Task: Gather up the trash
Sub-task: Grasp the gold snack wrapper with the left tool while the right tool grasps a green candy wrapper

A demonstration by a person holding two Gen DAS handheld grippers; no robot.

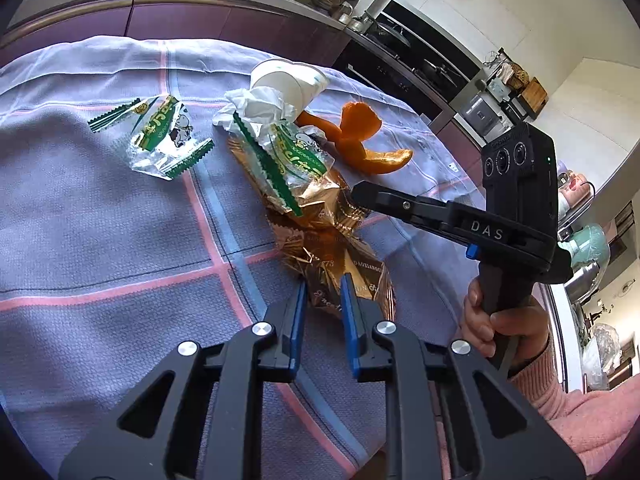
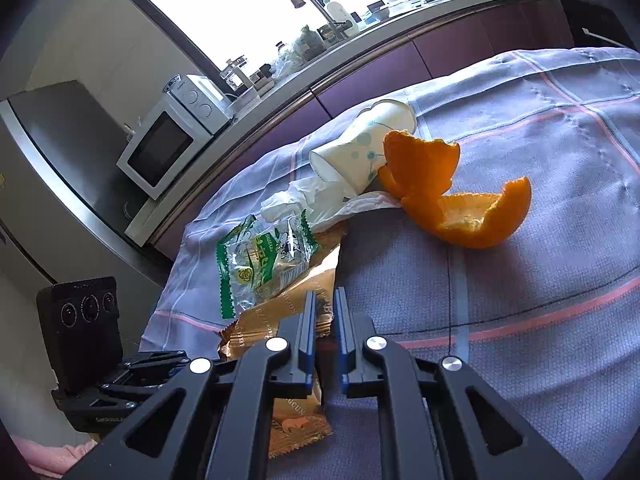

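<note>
In the left wrist view I am clamping my left gripper [image 1: 323, 294] on the near end of the gold wrapper [image 1: 320, 236] lying on the desk [image 1: 100, 240], angled down. In the right wrist view my right gripper [image 2: 322, 308] is pinching the wrapper's other edge; next I judge a joint lift.

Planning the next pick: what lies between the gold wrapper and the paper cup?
In the left wrist view, a green-edged clear wrapper and crumpled tissue lie between the gold wrapper and paper cup.
</note>
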